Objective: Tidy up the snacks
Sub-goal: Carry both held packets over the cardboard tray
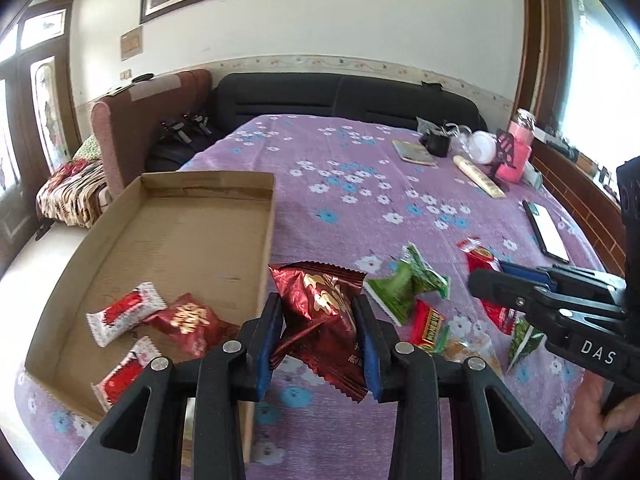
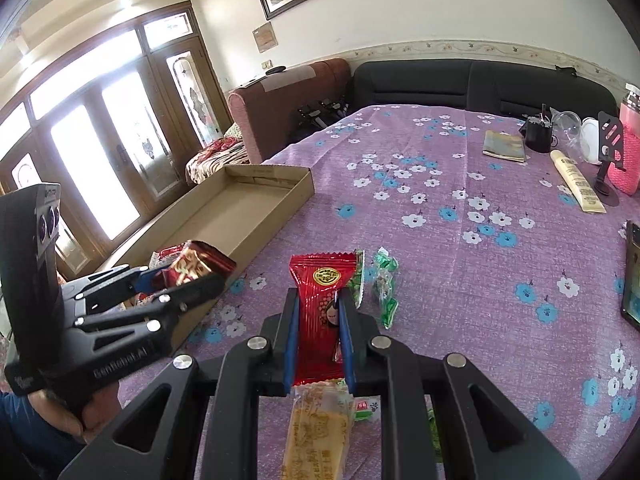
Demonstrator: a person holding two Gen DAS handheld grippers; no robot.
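Note:
My left gripper [image 1: 318, 308] is shut on a dark red foil snack pack [image 1: 320, 300], held just right of the cardboard tray [image 1: 180, 232]. In the tray lie two red-and-white packs [image 1: 126, 312] and another dark red pack [image 1: 188, 320]. My right gripper [image 2: 318, 300] is shut on a bright red snack pack [image 2: 320, 280] over the purple flowered cloth [image 2: 440, 260]. Green packs [image 2: 386, 288] lie just right of it, and a yellow cracker pack [image 2: 320, 420] lies under its jaws. In the right wrist view the left gripper [image 2: 184, 276] holds its pack beside the tray [image 2: 256, 208].
A phone [image 1: 546, 234] lies at the table's right edge. A pink bottle [image 1: 518, 148], a cream tube [image 1: 480, 178], a booklet [image 1: 414, 154] and a black cup [image 1: 436, 144] stand at the far right. More loose snacks [image 1: 430, 326] lie between the grippers. A black sofa [image 1: 340, 96] is behind.

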